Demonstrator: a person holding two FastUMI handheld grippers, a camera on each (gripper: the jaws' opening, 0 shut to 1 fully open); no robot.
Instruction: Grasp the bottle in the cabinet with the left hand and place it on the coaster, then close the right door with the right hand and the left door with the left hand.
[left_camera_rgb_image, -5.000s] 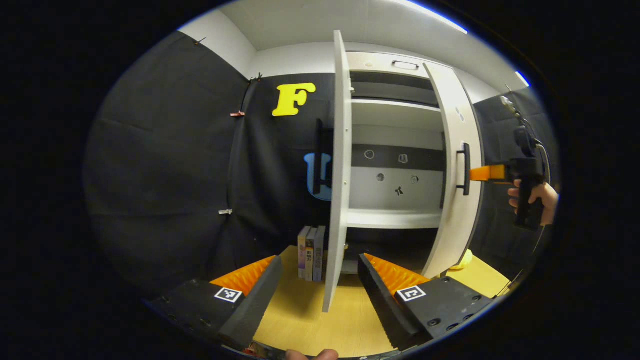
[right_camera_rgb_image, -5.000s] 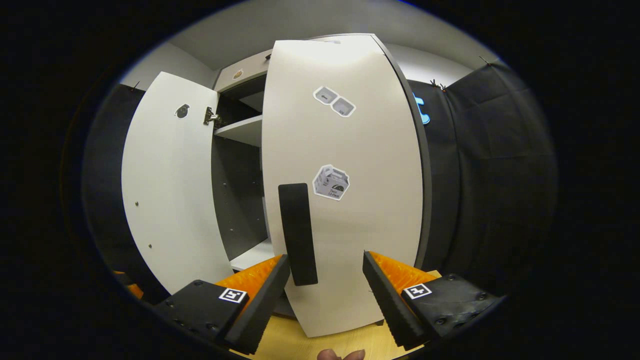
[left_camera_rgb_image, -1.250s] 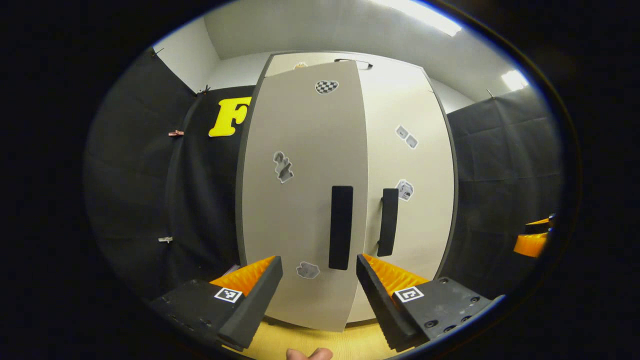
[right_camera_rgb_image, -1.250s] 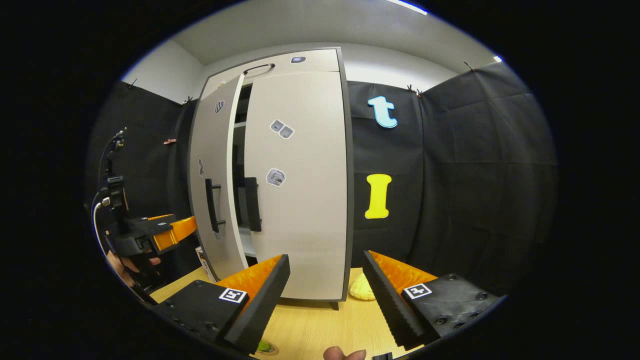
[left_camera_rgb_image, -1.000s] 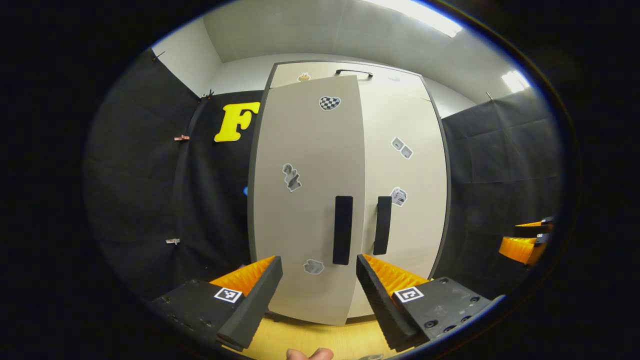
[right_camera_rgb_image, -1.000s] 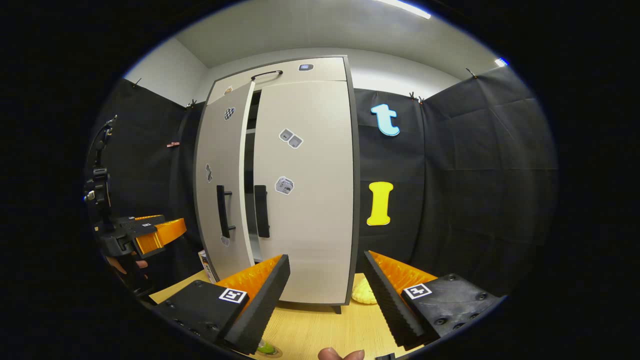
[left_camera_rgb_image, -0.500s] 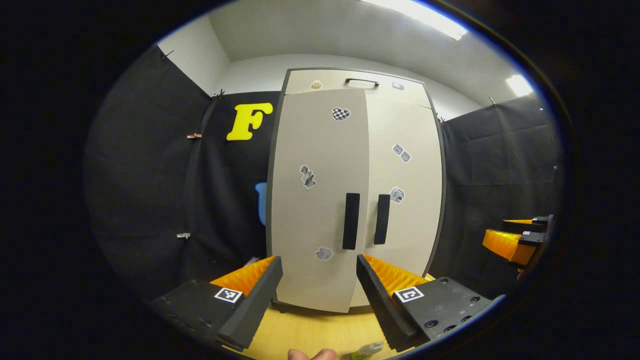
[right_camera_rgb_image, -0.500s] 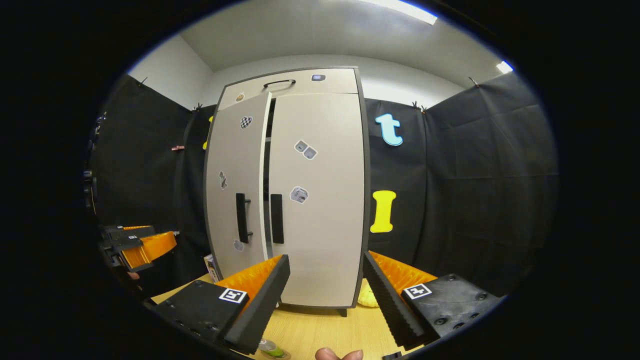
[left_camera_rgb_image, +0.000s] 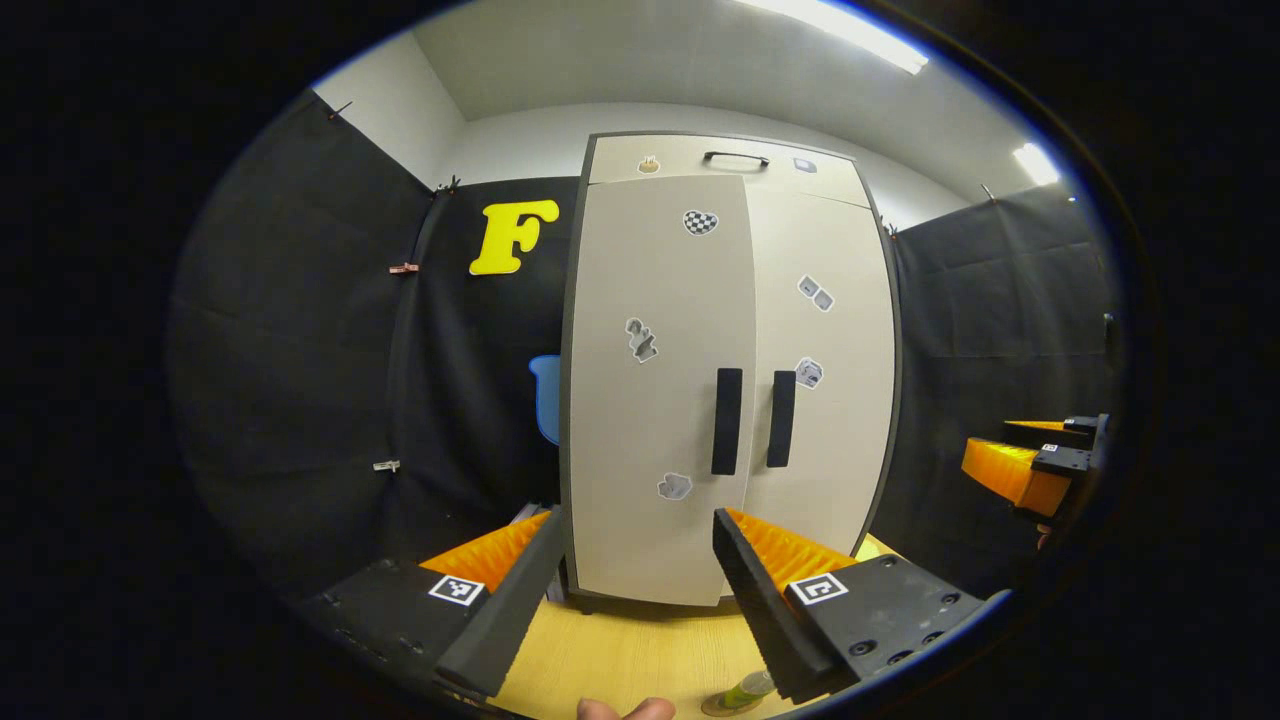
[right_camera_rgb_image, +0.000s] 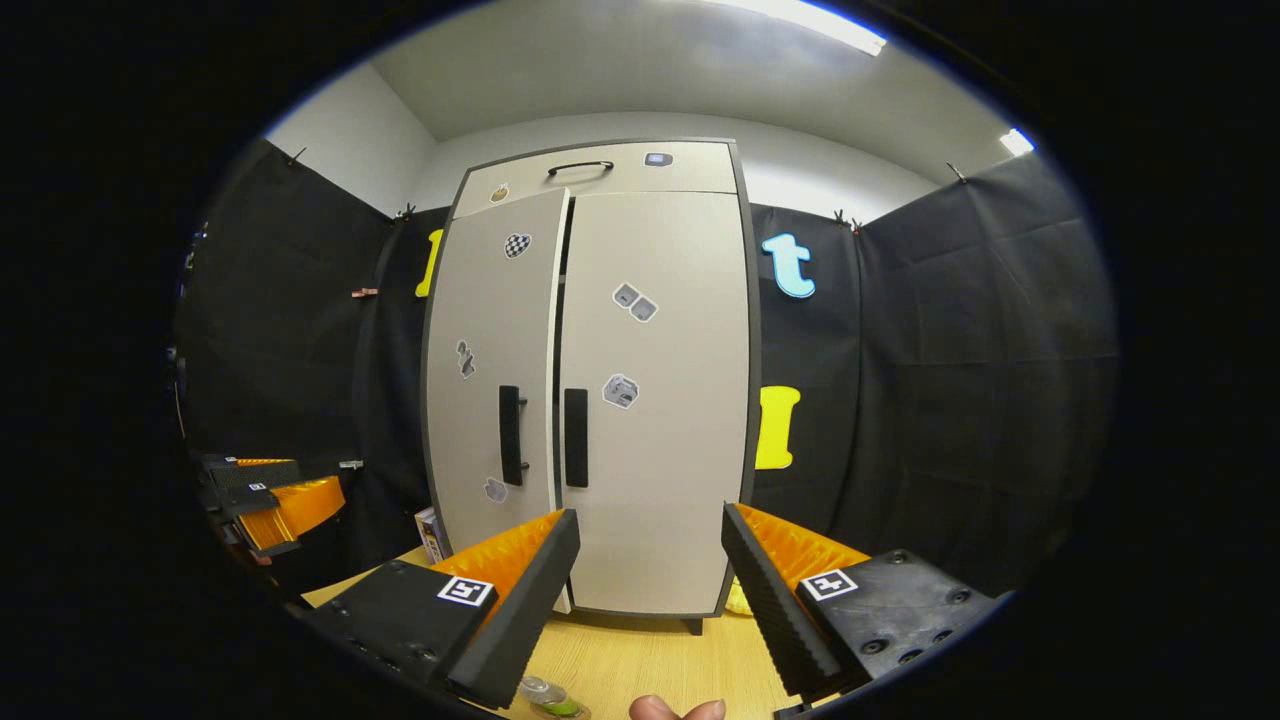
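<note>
Both of your tools stand with their jaws wide apart and nothing between them, back from the tall pale grey two-door cabinet (left_camera_rgb_image: 725, 380). Your left tool (left_camera_rgb_image: 632, 580) faces the doors squarely; your right tool (right_camera_rgb_image: 645, 585) looks at them a little from the right.

The small clear bottle with green contents (left_camera_rgb_image: 745, 690) is out of the cabinet, standing on the round coaster (left_camera_rgb_image: 715, 707) on the light wooden surface (left_camera_rgb_image: 620, 655), just below your left tool's right-hand finger. Judging by its size, it should be light, stiff plastic and a bit slick. If you must move it again, take it around the middle of the body, not the cap.

The doors are flat rigid panels on hinges and should swing easily. Push on the face beside the black vertical handle (left_camera_rgb_image: 727, 421) of the left door (left_camera_rgb_image: 655, 400), far from the hinge side, gently and without slamming.

In the left gripper view both doors look flush, the two handles side by side, and your right tool (left_camera_rgb_image: 1030, 465) hangs at the far right. The right gripper view tells more: a dark slit runs down between the left door (right_camera_rgb_image: 495, 380) and the right door (right_camera_rgb_image: 655, 400), so I judge the left one not quite home, while the right looks shut. That view also shows the bottle (right_camera_rgb_image: 550, 697) at its bottom edge and your left tool (right_camera_rgb_image: 270, 495) low at the left.
</note>
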